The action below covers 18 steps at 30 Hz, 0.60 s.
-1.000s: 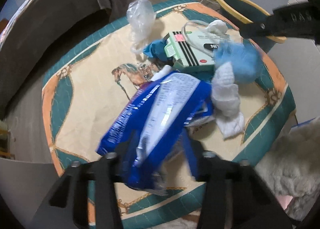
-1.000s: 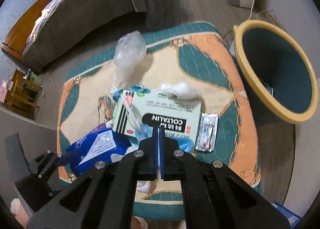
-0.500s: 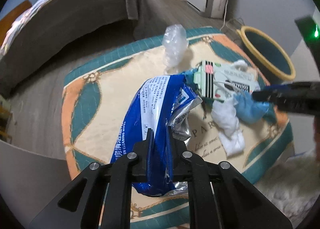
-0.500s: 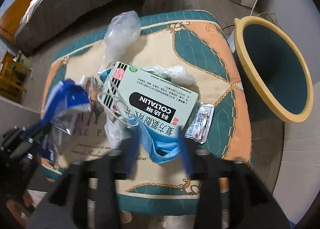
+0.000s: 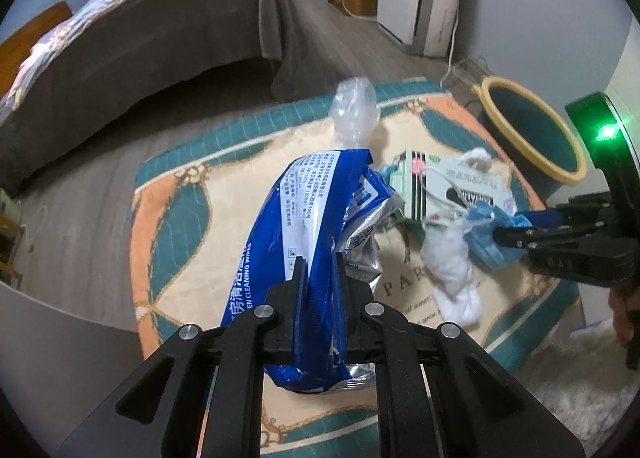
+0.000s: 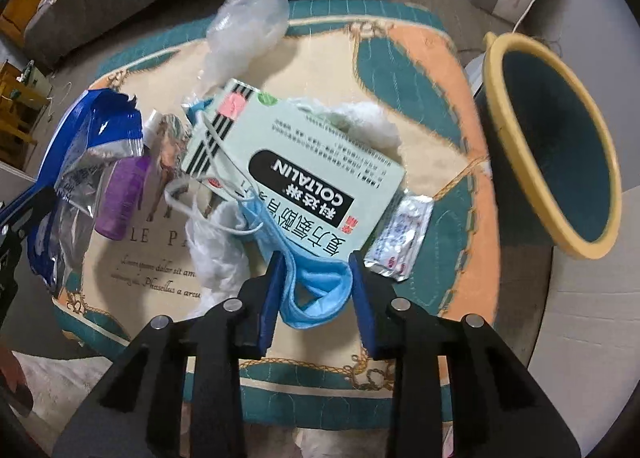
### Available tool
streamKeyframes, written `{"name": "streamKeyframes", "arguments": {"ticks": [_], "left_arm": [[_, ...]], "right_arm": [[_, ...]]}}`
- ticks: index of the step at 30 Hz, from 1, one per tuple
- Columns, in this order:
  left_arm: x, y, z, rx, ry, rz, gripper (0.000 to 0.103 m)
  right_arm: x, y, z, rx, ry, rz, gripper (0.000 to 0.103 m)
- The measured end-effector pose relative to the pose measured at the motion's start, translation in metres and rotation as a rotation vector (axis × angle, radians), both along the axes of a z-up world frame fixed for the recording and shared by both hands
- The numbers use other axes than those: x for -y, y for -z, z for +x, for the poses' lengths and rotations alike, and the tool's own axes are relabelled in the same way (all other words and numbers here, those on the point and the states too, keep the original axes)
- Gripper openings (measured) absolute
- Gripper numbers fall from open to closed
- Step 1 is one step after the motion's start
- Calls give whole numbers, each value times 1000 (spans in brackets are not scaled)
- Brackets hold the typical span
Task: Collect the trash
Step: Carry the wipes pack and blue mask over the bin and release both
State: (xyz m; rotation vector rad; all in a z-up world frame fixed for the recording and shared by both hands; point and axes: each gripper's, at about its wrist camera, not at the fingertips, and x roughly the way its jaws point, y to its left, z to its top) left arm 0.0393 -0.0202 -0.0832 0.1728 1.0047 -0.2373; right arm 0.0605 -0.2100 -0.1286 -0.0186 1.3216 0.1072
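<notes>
My left gripper (image 5: 318, 278) is clamped tight on the crumpled blue plastic wipes packet (image 5: 308, 226), which hangs above the near left part of the cream, teal and orange patterned mat (image 6: 416, 70). My right gripper (image 6: 316, 282) has just been closing; its jaws stand partly open around the pale blue surgical face mask (image 6: 316, 290), which lies between them at the mat's near edge, though I cannot tell whether the pads press on it yet. The pale green cardboard medicine box (image 6: 304, 166) sits in the middle of the mat, over the mask's far end. A crumpled white tissue (image 6: 218, 246) lies left of the mask, a silver foil sachet (image 6: 400, 238) right of the box, a clear plastic bag (image 6: 248, 30) at the mat's far side. The yellow-rimmed teal bin (image 6: 560, 154) stands just off the mat's right edge.
</notes>
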Motion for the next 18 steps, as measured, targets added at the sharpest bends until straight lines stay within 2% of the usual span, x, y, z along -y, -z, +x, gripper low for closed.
{"name": "streamKeyframes", "arguments": {"ticks": [11, 18], "left_arm": [[-11, -47, -1, 147, -34, -125, 13], [-6, -67, -1, 206, -16, -168, 13]], "right_arm": [[26, -77, 3, 194, 60, 118, 32], [53, -114, 8, 305, 87, 128, 32]]}}
